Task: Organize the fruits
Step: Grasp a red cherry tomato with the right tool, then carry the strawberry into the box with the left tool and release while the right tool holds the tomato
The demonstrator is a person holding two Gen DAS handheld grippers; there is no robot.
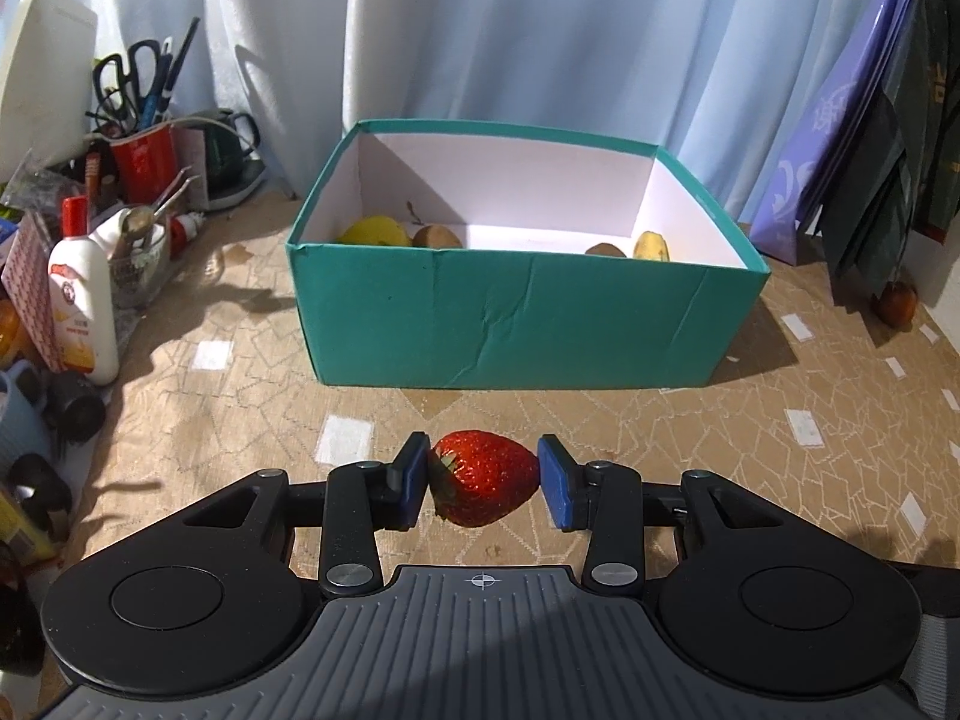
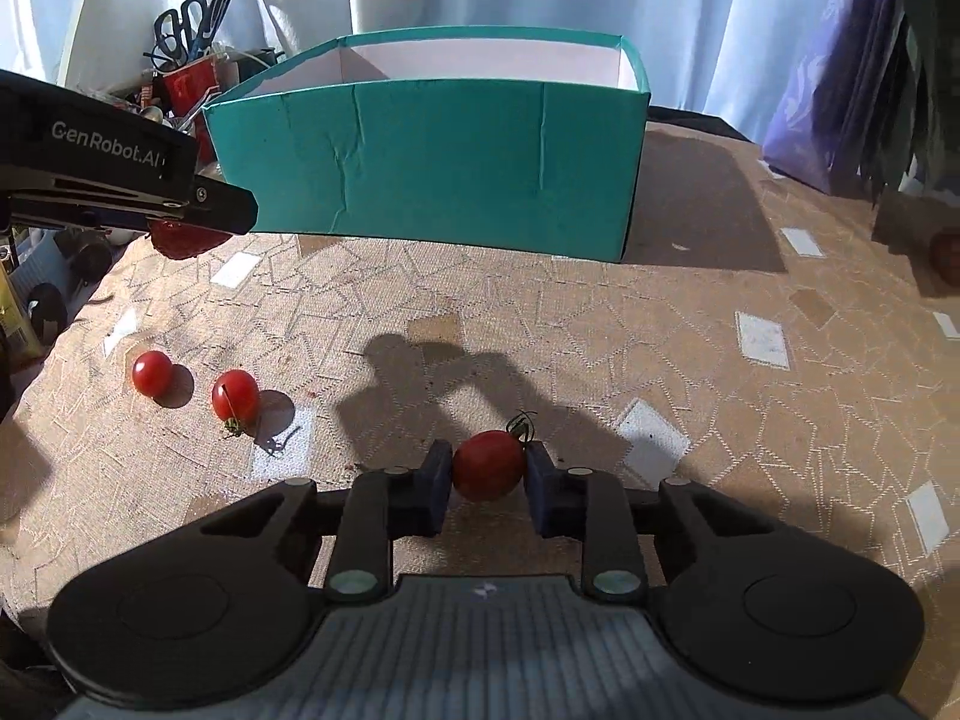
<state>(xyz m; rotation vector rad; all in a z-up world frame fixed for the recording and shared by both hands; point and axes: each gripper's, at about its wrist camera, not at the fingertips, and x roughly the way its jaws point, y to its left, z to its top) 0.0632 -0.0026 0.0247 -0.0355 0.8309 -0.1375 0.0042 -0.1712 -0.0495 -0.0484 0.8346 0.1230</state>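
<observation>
Landmark: teal box (image 1: 516, 318), open-topped, white inside, standing on the patterned desk (image 1: 810, 480) in front of a pale curtain (image 1: 540, 30).
Clutter left of box: white bottle (image 1: 84, 306), red holder with scissors (image 1: 129, 84) and pens, small jars; all stand well apart from the box's left wall.
Box contents, left end: yellow fruit (image 1: 375, 231) against the left inner wall, with a brown kiwi (image 1: 437, 237) just beside it.
Box contents, right end: second kiwi (image 1: 606, 250) and a yellow banana tip (image 1: 652, 247), side by side near the right inner wall.
Left tongs (image 1: 483, 483): held in front of the box's near wall, blue pads clamped on a strawberry (image 1: 486, 480), one pad on each side. In the right wrist view these tongs (image 2: 198, 222) appear at the box's left front corner, with the strawberry (image 2: 180, 240) hanging below the black finger, clear of the desk.
Loose tomatoes: two cherry tomatoes, left one (image 2: 152, 373) and right one (image 2: 235, 396), lie on the desk in front of the box, left of centre, near each other but apart.
Right tongs (image 2: 489, 468): in front of the box, low over the desk, pads closed against both sides of a cherry tomato (image 2: 487, 463); its green stem points up and right.
Right of box: purple bags (image 1: 840, 138) and a dark folded umbrella (image 1: 900, 168) at the desk's far right, with a small brown fruit (image 1: 897, 303) below them.
</observation>
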